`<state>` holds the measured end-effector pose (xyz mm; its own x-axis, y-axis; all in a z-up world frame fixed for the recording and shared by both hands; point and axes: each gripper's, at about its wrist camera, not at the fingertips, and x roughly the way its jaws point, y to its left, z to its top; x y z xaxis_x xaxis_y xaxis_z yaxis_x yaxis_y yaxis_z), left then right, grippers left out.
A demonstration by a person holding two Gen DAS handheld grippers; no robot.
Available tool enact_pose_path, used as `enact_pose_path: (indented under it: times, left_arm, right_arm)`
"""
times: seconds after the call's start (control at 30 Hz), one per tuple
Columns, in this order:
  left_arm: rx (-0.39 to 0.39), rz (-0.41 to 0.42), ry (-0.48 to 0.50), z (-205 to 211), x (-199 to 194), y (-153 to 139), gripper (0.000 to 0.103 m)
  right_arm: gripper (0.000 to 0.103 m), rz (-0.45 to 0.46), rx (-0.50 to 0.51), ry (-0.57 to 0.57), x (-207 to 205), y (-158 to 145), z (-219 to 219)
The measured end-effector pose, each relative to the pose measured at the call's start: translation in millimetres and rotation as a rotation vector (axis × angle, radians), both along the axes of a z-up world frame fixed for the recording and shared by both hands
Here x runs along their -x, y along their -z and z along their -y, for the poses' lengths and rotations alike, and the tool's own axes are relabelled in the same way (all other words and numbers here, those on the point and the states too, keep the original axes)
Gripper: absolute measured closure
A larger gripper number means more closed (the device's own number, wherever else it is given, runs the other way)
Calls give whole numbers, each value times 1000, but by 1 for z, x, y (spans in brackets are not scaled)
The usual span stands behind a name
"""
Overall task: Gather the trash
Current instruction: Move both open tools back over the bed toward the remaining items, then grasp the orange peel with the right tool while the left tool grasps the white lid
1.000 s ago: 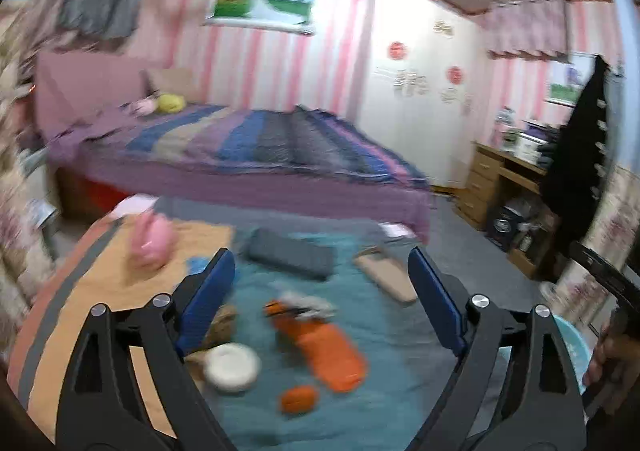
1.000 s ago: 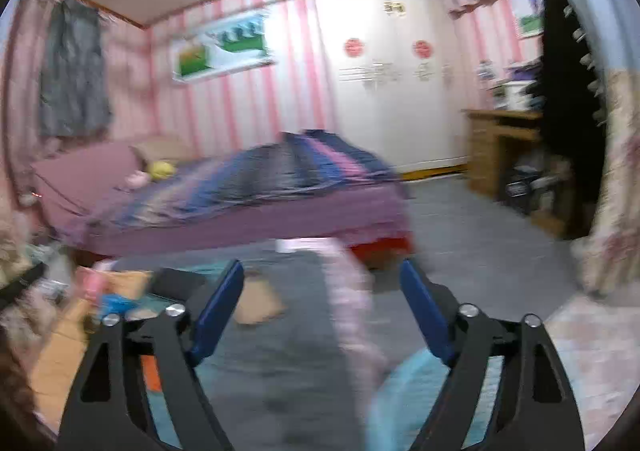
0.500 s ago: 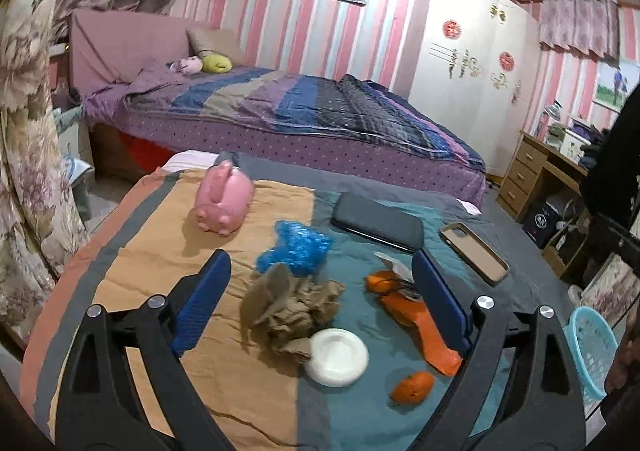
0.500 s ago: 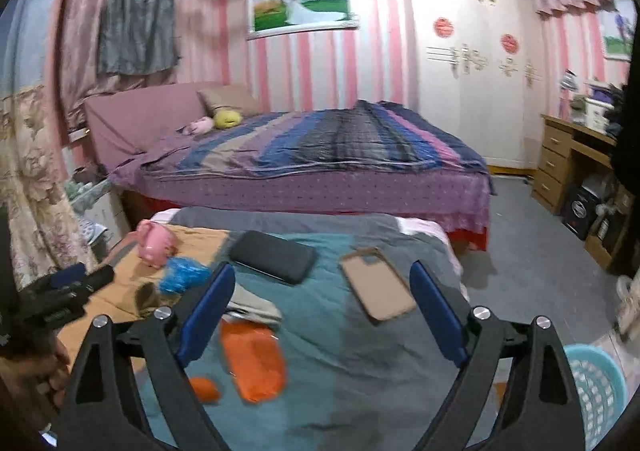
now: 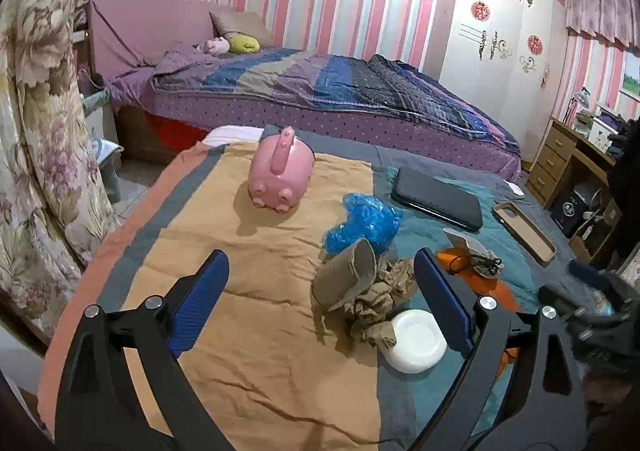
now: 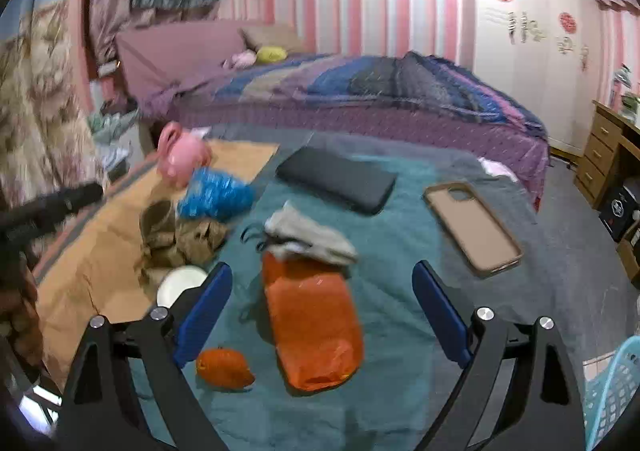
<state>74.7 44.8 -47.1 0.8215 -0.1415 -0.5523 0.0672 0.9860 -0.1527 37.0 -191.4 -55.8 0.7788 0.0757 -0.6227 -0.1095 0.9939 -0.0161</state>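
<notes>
Trash lies on a cloth-covered table [image 5: 260, 291]: crumpled brown paper [image 5: 368, 291] [image 6: 176, 243], a blue plastic wad [image 5: 364, 223] [image 6: 216, 195], a white round lid [image 5: 416, 339] [image 6: 180, 283], an orange wrapper [image 6: 312, 323] with a grey scrap [image 6: 312, 239] on it, and a small orange peel [image 6: 224, 369]. My left gripper [image 5: 320, 283] hangs open just short of the brown paper, holding nothing. My right gripper [image 6: 320, 299] is open above the orange wrapper, nothing between its pads.
A pink piggy bank [image 5: 282, 175], a dark flat case [image 6: 336, 179] and a tan phone case [image 6: 472, 227] also lie on the table. A light blue basket [image 6: 612, 395] stands low at the right. A bed [image 5: 320, 91] lies behind; drawers [image 6: 604, 155] at the right.
Both grippers have swung down and closer to the table. The right view turned from the floor onto the orange wrapper; the left drew nearer the brown paper.
</notes>
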Motion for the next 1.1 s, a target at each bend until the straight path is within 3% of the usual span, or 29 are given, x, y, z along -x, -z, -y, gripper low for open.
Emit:
enact_pose_path:
  times: [0.1,0.23,0.4,0.43,0.5,0.53,0.63,0.8,0.97,1.1]
  left_arm:
    - [-16,-8,7,3,3,1,12]
    - [-21,-3,8,5,8,2,12]
    - [-37,-15,11,5,11,3,12]
    - [-33,-19,11,5,11,4,12]
    - [-30,-34,16,5,10,7,12]
    - [-34,-43,25,6,9,9,12]
    - [-35,-68,60,10,9,16,12]
    - [-23,-123,138,26,9,34,13]
    - [27,-159,299,64,16,41,28]
    - [-69,-255,362,102,17,62,45]
  right_arm:
    - [13,-51,-19,-32,2,9,-6]
    - [13,-46,-47,-100,16,10,-22]
    - [17,-141,45,-214,17,42,-52]
    - [23,-160,52,-221,15,49,-54]
    - [45,-198,47,-233,12,57,-55]
    - [66,-211,50,-236,11,60,-56]
    - [73,-215,38,-238,9,58,-54]
    - [74,-88,-18,-187,16,24,-36]
    - [74,-41,-72,-105,14,5,-2]
    - [74,-38,-103,-48,8,1,20]
